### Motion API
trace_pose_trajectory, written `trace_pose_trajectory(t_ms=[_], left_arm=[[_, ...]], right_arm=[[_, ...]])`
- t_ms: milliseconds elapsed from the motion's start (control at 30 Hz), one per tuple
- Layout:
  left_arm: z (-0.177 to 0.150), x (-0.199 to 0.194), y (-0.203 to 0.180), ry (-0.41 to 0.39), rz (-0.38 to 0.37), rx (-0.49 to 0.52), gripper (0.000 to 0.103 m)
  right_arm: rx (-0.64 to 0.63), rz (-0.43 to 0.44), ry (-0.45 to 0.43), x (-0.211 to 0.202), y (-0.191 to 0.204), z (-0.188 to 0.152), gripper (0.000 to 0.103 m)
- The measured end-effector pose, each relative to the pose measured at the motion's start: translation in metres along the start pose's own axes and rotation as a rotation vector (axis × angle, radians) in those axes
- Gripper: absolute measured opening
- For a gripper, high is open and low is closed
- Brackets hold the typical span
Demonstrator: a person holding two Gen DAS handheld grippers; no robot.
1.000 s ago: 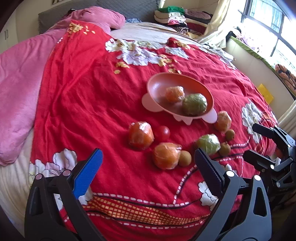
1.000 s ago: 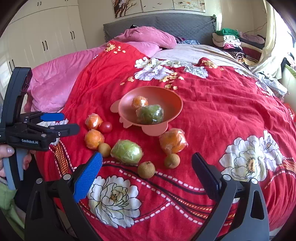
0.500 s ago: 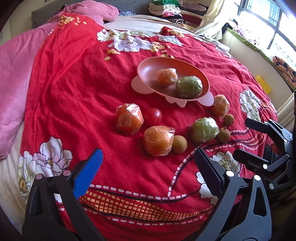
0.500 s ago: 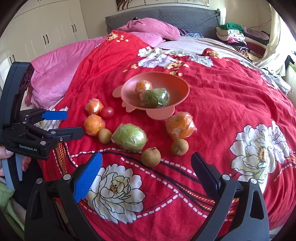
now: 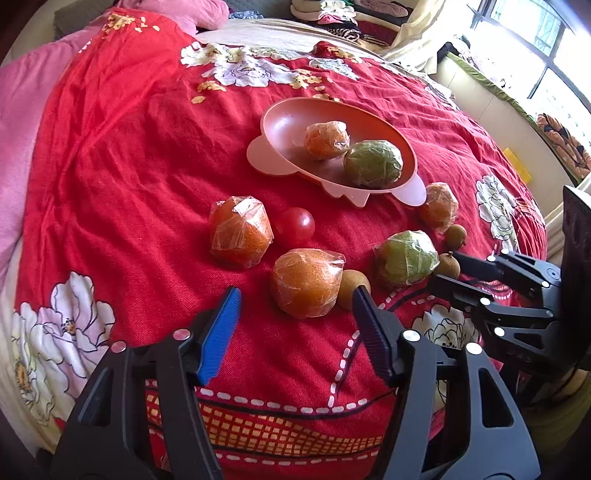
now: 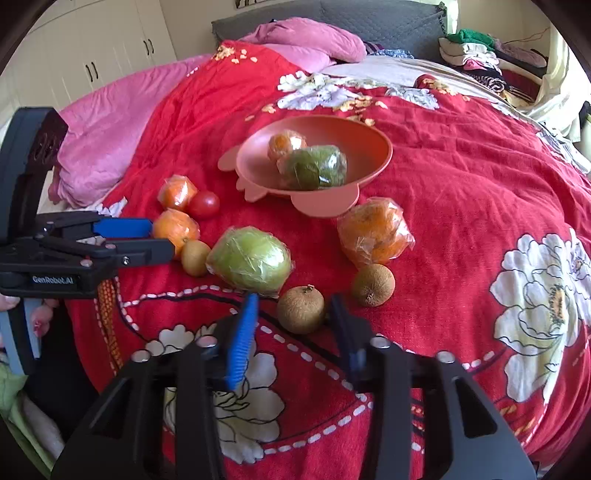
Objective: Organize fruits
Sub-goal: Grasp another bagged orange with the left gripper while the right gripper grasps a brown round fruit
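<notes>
Rt wrist: longan (image 6: 301,309) near jaws

Red white-flowered bedspread (image 5: 122,155), pink bowl (image 5: 284,125), orange and green wrapped fruits

**Bedroom, daylight from the window side**

Bed covered by red floral blanket (image 6: 461,177), pink quilt (image 6: 110,125) bunched along one side. Grey padded headboard (image 6: 369,18) behind it. White wardrobe doors (image 6: 110,51) with dark handles against the wall. Folded clothes pile (image 6: 480,55) near the headboard. Bright window (image 5: 546,55), cream curtain (image 5: 417,22) beside it.
</notes>
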State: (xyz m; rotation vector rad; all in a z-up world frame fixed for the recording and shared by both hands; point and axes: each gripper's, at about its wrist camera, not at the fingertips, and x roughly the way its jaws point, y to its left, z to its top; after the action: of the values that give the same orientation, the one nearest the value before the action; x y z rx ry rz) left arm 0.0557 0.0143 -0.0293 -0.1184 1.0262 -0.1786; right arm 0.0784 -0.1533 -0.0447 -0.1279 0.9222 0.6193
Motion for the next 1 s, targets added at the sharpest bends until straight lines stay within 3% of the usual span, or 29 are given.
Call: trace_pose_trajectory(t_ms=[100,300,433,1000], left_arm=[[0.001,0.002,0.001,0.003,-0.005,0.000,0.050],[0.006,0.008,0.002,0.008,-0.024,-0.010,0.044],[0.010,0.014,0.006,0.024,-0.074,-0.036,0.034],[0.014,-0.009,0.004,-0.013,-0.124,-0.048,0.032]], right_arm=[[0.023,0.015,-0.003,0.002,-0.006,0.000,0.025],[0.023,0.020,-0.005,0.002,-0.010,0.001,0.025],[0.022,0.022,-0.007,0.002,-0.009,0.001,0.025],[0.037,0.054,-0.045,-0.014,-0.006,0.007,0.025]])
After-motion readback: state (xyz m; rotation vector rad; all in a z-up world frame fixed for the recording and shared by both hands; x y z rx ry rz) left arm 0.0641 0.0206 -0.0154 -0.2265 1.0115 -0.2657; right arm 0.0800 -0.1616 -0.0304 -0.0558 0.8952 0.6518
